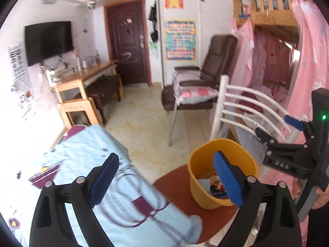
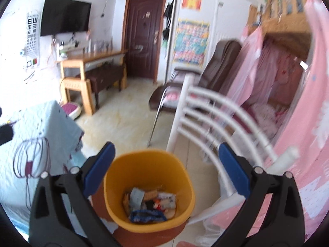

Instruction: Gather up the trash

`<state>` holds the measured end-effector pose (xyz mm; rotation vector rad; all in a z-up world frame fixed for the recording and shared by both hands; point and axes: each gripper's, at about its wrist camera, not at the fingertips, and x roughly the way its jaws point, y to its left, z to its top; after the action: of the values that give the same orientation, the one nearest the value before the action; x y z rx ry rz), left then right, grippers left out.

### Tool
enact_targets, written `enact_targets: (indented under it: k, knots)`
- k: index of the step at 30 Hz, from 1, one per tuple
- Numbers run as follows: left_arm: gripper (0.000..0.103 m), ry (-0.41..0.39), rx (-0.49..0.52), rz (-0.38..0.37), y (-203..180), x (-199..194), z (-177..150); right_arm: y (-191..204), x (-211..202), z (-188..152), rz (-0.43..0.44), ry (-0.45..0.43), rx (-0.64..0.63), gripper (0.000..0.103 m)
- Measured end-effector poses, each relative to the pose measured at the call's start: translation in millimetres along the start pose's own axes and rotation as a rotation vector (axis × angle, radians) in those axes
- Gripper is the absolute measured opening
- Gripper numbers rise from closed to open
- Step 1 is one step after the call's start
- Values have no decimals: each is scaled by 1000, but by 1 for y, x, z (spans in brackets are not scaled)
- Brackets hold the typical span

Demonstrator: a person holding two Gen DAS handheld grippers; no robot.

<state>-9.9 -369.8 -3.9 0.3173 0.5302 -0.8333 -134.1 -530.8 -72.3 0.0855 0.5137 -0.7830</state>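
Left wrist: left gripper point(image 1: 166, 180) jaws wide apart, nothing btwn, over blue-clothed bench point(image 1: 86, 154); bin point(image 1: 202, 160) w/ trash point(image 1: 218, 187) at 4 o'clock on red seat point(image 1: 174, 187). Right wrist: right gripper point(image 2: 166, 173) jaws apart, empty, above bin.

A yellow bin point(image 2: 149, 187) is seen standing on a reddish-brown chair seat point(image 1: 176, 193); mixed wrappers point(image 2: 151, 202) are seen inside it. Beside the seat, a table is covered by a light-blue patterned cloth point(image 1: 98, 164). The chair itself is set on a pale tiled floor point(image 2: 127, 121).
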Motion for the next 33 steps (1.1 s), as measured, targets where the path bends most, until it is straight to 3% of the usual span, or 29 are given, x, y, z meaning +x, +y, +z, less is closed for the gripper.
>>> enact_targets:
  k: [3, 7, 9, 14, 21, 28, 33]
  knots:
    - [94, -57, -19, 75, 22, -32, -14, 12, -25, 8, 14, -88, 4, 97]
    - [97, -145, -75, 270, 59, -85, -42, 39, -62, 9, 86, -226, 55, 97]
    - [96, -162, -113, 329, 79, -106, -53, 59, -81, 10, 152, -273, 92, 97]
    - [96, -244, -248, 536, 131, -169, -90, 106, -115, 13, 359, -284, 141, 97]
    - [97, -275, -342, 639, 173, -228, -129, 172, -157, 3, 520, -247, 97, 97]
    - [97, -260, -358, 756, 175, -255, -160, 219, -204, -23, 446, -304, -38, 97]
    - [97, -257, -393, 752, 160, -258, -170, 225, -205, -35, 447, -265, -56, 97]
